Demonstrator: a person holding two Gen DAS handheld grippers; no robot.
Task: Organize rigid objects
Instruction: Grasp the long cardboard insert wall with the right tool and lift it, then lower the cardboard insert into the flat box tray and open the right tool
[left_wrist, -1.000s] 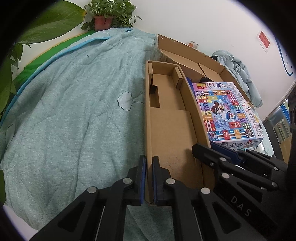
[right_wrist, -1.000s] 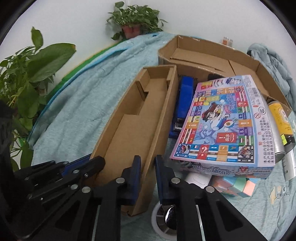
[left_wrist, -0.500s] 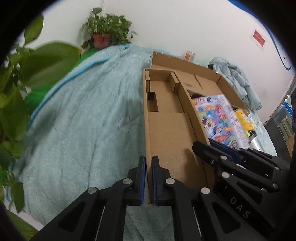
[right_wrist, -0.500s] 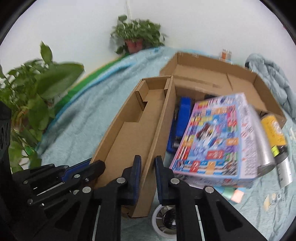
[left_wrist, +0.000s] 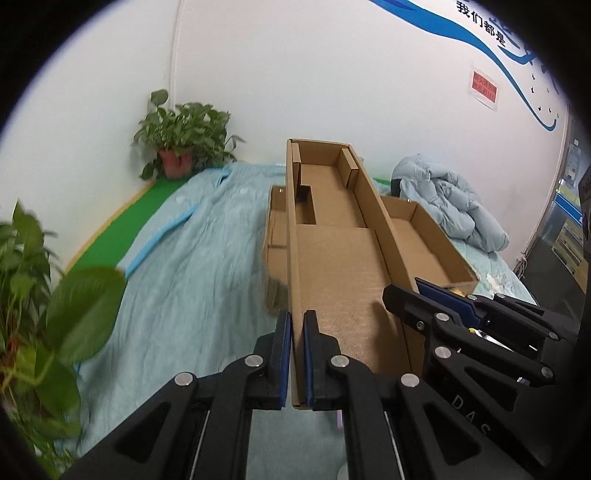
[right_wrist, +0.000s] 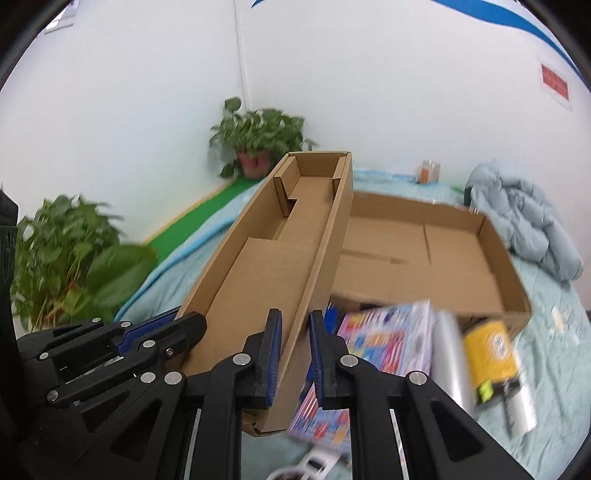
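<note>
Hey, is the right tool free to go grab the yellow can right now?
Probably not. The right tool is shut on one wall of the long cardboard tray, and the left tool clamps the other wall. The yellow can lies uncovered, but the tray must go down first.

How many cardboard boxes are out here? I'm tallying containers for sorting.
2. The long narrow box is held up off the bed, one side wall in each gripper. The wide open box lies on the bed behind it. Others may be hidden.
</note>
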